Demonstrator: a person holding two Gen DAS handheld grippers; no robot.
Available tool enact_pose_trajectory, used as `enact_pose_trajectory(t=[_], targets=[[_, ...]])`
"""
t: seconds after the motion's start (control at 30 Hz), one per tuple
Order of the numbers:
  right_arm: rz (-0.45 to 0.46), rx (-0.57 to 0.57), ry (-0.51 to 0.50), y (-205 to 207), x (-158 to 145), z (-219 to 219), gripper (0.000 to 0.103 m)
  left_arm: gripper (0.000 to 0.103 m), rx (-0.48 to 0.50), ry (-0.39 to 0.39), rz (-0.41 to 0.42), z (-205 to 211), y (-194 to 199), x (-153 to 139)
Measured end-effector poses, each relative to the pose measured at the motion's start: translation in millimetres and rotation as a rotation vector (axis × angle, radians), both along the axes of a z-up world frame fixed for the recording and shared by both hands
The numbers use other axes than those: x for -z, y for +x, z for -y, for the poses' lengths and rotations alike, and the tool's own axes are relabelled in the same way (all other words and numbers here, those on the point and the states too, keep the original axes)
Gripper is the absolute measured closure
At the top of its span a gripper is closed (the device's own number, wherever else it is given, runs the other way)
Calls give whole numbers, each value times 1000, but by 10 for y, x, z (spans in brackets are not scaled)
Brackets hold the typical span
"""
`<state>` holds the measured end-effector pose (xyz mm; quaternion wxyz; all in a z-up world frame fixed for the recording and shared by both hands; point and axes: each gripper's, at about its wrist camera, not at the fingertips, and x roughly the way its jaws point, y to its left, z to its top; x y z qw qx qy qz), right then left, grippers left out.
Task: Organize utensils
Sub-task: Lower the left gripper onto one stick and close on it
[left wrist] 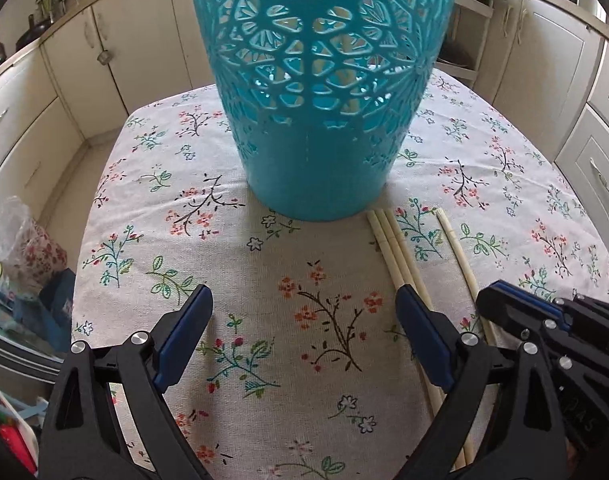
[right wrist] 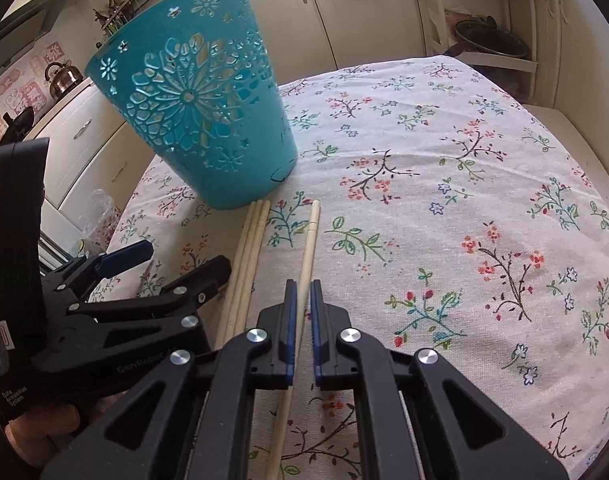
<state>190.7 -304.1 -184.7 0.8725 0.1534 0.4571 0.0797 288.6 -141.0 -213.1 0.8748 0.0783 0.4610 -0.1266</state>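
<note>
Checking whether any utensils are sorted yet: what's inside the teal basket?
Through the cutouts of the teal basket only its far wall and light show. The solid base hides the bottom. Four chopsticks lie on the tablecloth.

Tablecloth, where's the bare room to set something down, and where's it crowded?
Free: the tablecloth right of the single chopstick, out to the far edge. Crowded: beside the teal basket, where three chopsticks, the left gripper and right gripper bunch.

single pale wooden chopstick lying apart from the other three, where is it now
In the right wrist view, the single pale wooden chopstick lies between the right gripper fingers, right of the three bunched chopsticks.
</note>
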Motion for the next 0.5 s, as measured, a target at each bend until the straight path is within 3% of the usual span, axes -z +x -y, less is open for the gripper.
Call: enact_pose_trajectory(t=[0.17, 0.5], targets=[[-1, 6, 6, 15, 8, 7, 94, 14, 9, -57, 10, -11, -37, -50], [-6, 17, 31, 5, 19, 51, 94, 14, 23, -4, 8, 38, -29, -7]])
